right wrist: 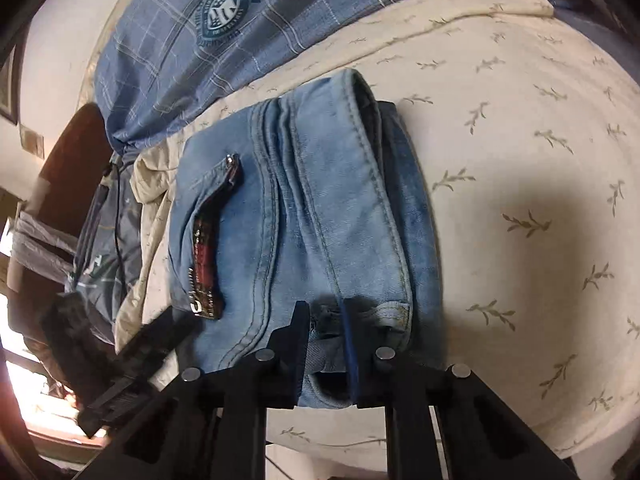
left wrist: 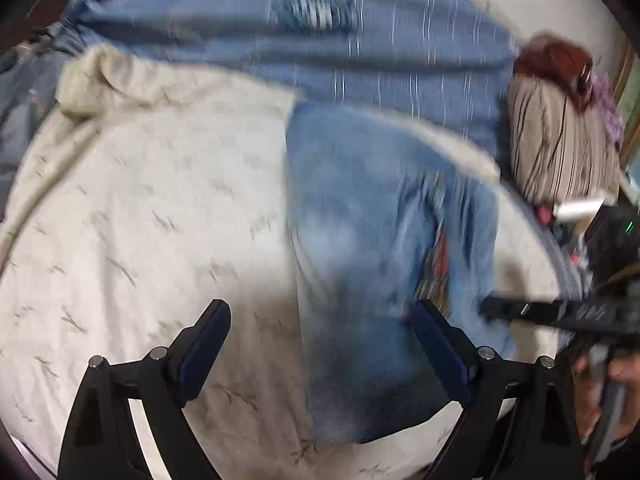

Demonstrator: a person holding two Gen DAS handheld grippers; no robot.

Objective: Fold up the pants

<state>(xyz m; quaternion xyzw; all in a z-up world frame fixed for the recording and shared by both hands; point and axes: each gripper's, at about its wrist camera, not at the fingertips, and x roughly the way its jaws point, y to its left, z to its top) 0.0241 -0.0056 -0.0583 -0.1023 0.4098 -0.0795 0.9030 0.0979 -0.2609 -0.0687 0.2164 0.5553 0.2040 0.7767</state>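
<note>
- Surface: cream bedsheet (right wrist: 520, 160) with a small leaf-sprig print, covering a bed; a blue plaid blanket (right wrist: 224, 40) with a round crest lies along the far side.
- Room: pale wall behind the bed; a striped pillow (left wrist: 560, 144) at the right edge of the left wrist view, with a reddish-brown item on top, too blurred to identify.
- One pair of pants (right wrist: 304, 208), light-blue denim, folded into a compact stack on the sheet. A red-and-dark label sits on the upper layer.
- Right gripper (right wrist: 326, 312): jaws narrow, pinching the near edge of the denim stack; fabric is bunched between the pads.
- Left gripper (left wrist: 320, 328): jaws wide apart, nothing between them. It hangs above the near end of the denim; its right finger overlaps the fabric in view, contact not clear.
- Left view is motion-blurred.
- Count: one pair of pants, two grippers, one blanket, one pillow.
</note>
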